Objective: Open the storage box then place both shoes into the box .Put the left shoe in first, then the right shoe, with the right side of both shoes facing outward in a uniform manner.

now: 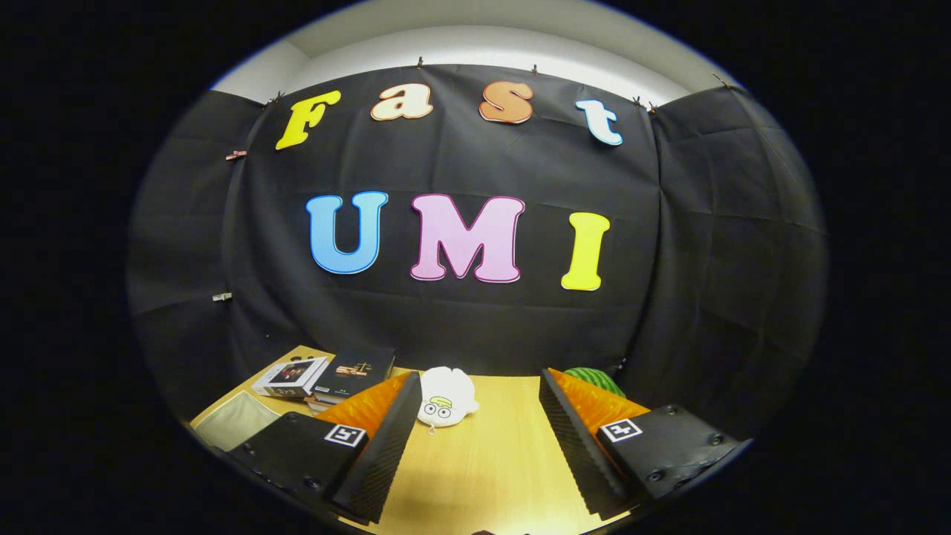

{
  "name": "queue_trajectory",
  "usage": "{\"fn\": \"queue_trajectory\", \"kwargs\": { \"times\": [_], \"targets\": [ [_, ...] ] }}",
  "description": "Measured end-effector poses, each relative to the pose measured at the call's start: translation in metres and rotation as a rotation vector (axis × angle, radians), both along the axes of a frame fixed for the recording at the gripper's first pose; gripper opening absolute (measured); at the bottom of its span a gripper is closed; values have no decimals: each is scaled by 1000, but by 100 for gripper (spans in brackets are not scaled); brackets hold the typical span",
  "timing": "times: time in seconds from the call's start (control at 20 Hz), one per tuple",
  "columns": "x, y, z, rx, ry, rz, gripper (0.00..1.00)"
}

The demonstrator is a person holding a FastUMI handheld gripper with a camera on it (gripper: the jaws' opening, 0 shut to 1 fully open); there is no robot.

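My gripper (479,431) is held above the wooden table (490,461) with its two fingers spread wide apart and nothing between them. Bare tabletop lies between the fingers. A white plush toy with a cartoon face (444,397) sits just beyond the left finger, near the back of the table.
Books (353,369) and a white box (290,377) are stacked at the table's back left. A pale flat item (236,420) lies left of the left finger. A green round watermelon-like object (594,380) peeks out behind the right finger. Black cloth walls close the booth.
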State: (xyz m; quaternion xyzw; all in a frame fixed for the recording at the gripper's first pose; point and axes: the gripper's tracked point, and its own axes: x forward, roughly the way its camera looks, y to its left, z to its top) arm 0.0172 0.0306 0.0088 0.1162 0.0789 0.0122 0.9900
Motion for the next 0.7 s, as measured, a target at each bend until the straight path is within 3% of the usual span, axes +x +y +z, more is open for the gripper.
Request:
{"fn": "queue_trajectory", "kwargs": {
  "times": [0.7],
  "targets": [
    [-10,-58,-12,-14,-37,-36,98]
  ]
}}
